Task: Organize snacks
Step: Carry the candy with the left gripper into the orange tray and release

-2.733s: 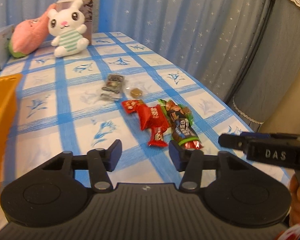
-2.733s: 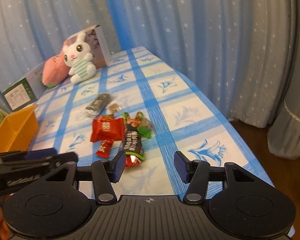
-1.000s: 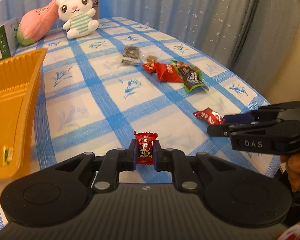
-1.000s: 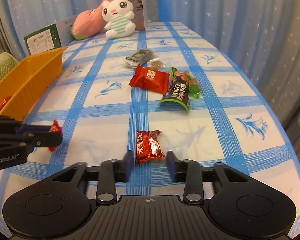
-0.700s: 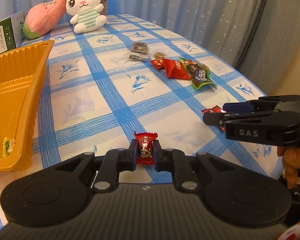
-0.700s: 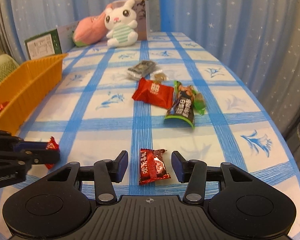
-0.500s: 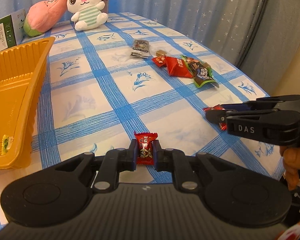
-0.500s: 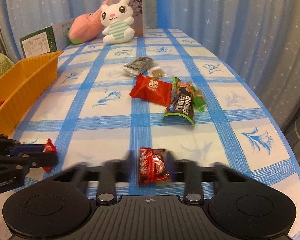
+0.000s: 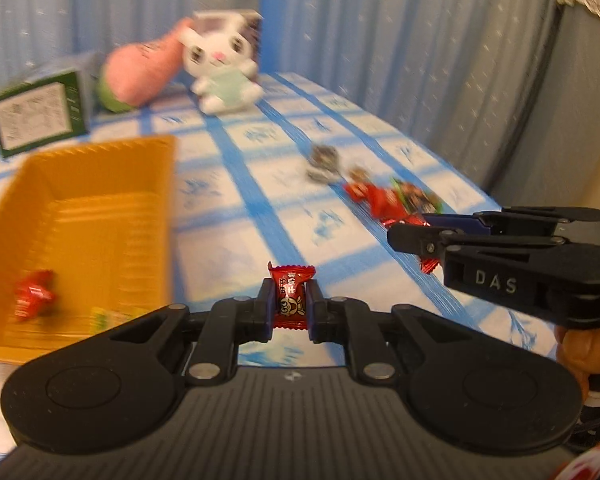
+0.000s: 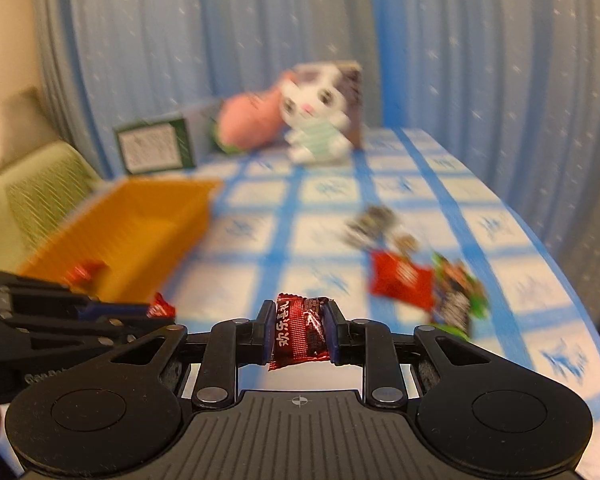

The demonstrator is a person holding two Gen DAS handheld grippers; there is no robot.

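Observation:
My left gripper (image 9: 290, 309) is shut on a small red wrapped candy (image 9: 292, 280), held upright above the blue-checked tablecloth (image 9: 260, 240). In the right wrist view my right gripper (image 10: 299, 322) is shut on a dark red snack packet (image 10: 300, 340), with the pads pressing its sides. The orange basket (image 9: 100, 208) stands to the left, with a red candy (image 9: 34, 294) lying in it. The basket (image 10: 140, 220) is also ahead and left of my right gripper. Each gripper shows in the other's view, the right gripper (image 9: 404, 236) beside the left one.
Loose snacks lie ahead on the right: a red packet (image 10: 402, 278), a dark green packet (image 10: 458, 300) and a grey packet (image 10: 370, 220). A plush rabbit (image 10: 320, 120), a pink plush (image 10: 248, 120) and a green box (image 10: 152, 148) stand at the far end. The table edge runs along the right.
My right gripper closed on the dark red packet and lifted it off the cloth. Both grippers rose, and the basket now sits nearer the middle of both views.

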